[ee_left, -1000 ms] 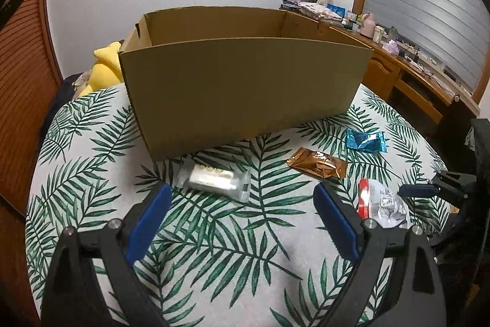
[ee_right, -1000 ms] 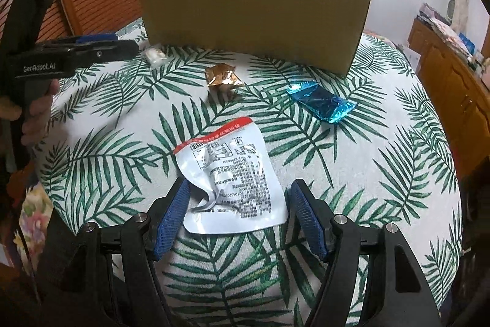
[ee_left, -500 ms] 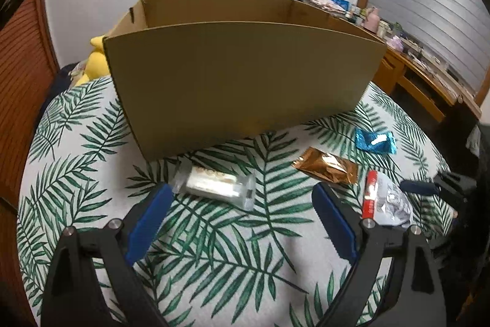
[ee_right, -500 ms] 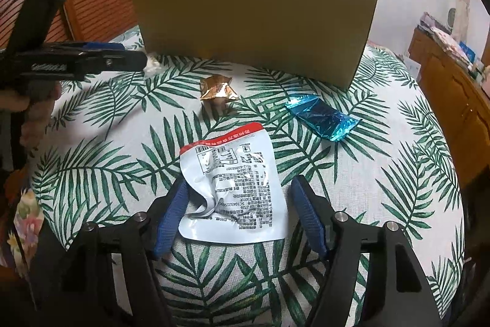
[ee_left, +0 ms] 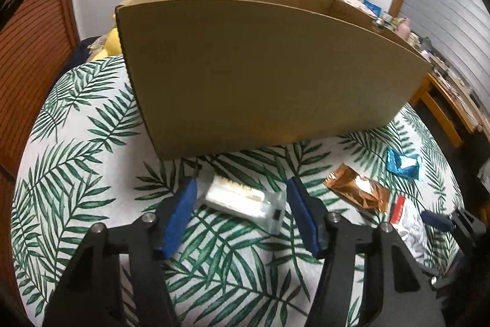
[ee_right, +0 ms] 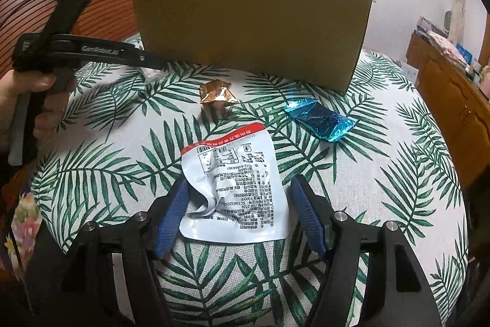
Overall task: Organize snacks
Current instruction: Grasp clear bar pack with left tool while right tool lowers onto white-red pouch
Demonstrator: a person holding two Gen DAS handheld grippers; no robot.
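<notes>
Jaws of the left gripper (ee_left: 240, 201) had just been closing around a clear packet (ee_left: 245, 199) at lower centre, not yet pinching; lifting into the box (ee_left: 263, 66) looked next.

A cardboard box (ee_left: 260, 72) is set at the back of the surface (ee_left: 76, 173). Before it, from left to right, are laid a clear packet (ee_left: 245, 201), a foil packet (ee_left: 356, 189) and a crumpled wrapper (ee_left: 402, 164). A printed pouch (ee_right: 235, 189) is placed nearest, before the foil packet.
</notes>
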